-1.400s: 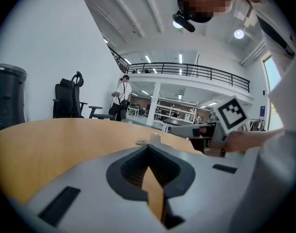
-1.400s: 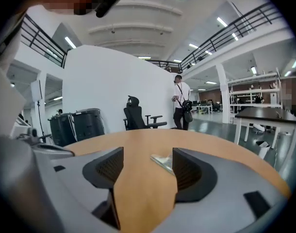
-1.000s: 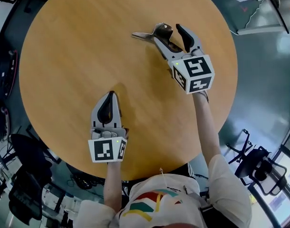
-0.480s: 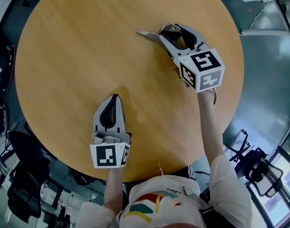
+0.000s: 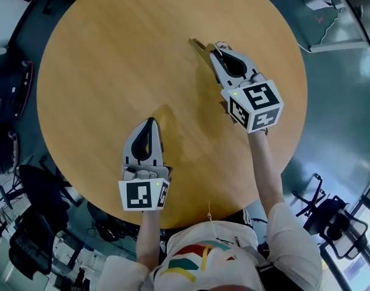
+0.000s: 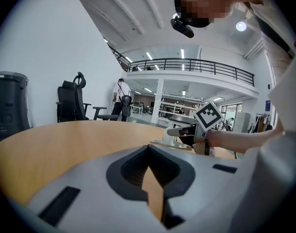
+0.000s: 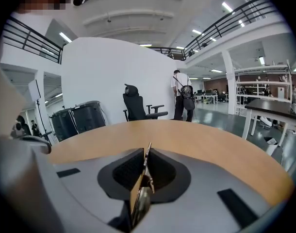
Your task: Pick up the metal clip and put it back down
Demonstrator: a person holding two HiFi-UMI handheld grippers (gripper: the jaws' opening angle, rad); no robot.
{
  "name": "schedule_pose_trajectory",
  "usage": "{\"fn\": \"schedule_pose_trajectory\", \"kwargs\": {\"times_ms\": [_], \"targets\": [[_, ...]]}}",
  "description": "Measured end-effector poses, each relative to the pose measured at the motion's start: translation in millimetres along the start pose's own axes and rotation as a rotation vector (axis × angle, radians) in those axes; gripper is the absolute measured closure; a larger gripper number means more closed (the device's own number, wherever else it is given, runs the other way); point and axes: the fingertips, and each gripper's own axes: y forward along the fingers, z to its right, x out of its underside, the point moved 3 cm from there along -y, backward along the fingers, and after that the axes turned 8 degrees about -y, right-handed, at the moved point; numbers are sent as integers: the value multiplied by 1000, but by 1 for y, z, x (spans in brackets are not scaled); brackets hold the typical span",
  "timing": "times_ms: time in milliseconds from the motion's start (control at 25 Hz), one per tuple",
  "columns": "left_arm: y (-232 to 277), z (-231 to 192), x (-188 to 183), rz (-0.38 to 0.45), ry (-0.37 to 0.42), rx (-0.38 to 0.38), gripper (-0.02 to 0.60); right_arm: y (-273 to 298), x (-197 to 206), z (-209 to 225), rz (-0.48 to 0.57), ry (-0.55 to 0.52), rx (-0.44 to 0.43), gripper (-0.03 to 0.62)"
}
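The right gripper [image 5: 216,52] is closing its jaws on the metal clip [image 5: 198,43], pinched edge-on at the far side of the table [image 5: 112,59]. The left gripper [image 5: 150,121] rests pressed together and empty. The risk is that thin, slick metal twists or slips out on the lift if the pinch sits off-centre.

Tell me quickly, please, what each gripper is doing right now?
Left gripper: closed, empty.
Right gripper: jaws closing, with the metal clip pinched between them.
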Motion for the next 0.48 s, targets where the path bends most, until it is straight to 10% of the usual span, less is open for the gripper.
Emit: {"fn": "schedule_pose_trajectory", "kwargs": {"times_ms": [480], "targets": [[-94, 55, -75, 179, 12, -54, 540, -143, -101, -79, 183, -7, -57, 553]]}}
